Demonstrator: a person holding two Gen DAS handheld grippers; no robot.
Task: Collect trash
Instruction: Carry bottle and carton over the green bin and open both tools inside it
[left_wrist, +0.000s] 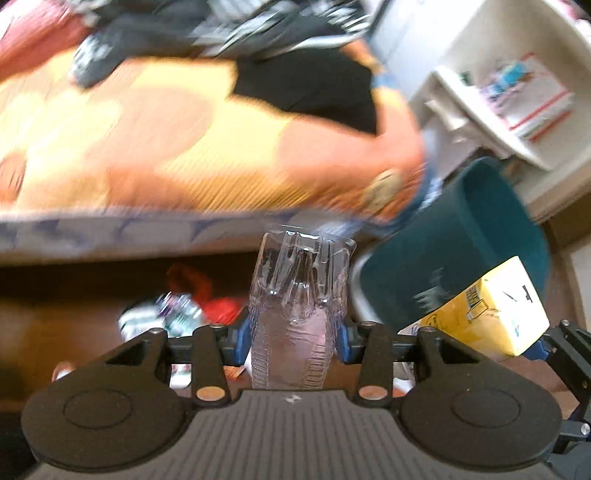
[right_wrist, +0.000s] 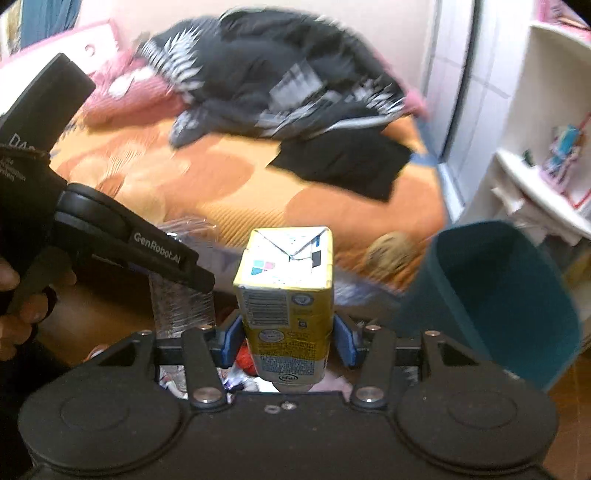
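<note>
Two grippers are in view, each carrying one piece of trash. The left gripper (left_wrist: 293, 341) has its jaws closed on one clear plastic bottle (left_wrist: 301, 295), crumpled, its ridged base pointing away from the camera. The right gripper (right_wrist: 290, 341) has its jaws closed on one yellow carton (right_wrist: 286, 291), its folded end facing forward — the same carton shows at the right edge of the left wrist view, just beside the bottle.

One teal bin (right_wrist: 506, 295) stands to the right, by the corner of the bed (right_wrist: 229, 192), its mouth facing the cameras. One white shelf unit (right_wrist: 546, 147) rises behind it.

On the orange bedcover lie a heap of dark patterned clothes (right_wrist: 280, 81) and one flat black garment (right_wrist: 347, 162). Below the bed's edge sits a blurred pile of litter (left_wrist: 184, 306) — its pieces cannot be counted.
</note>
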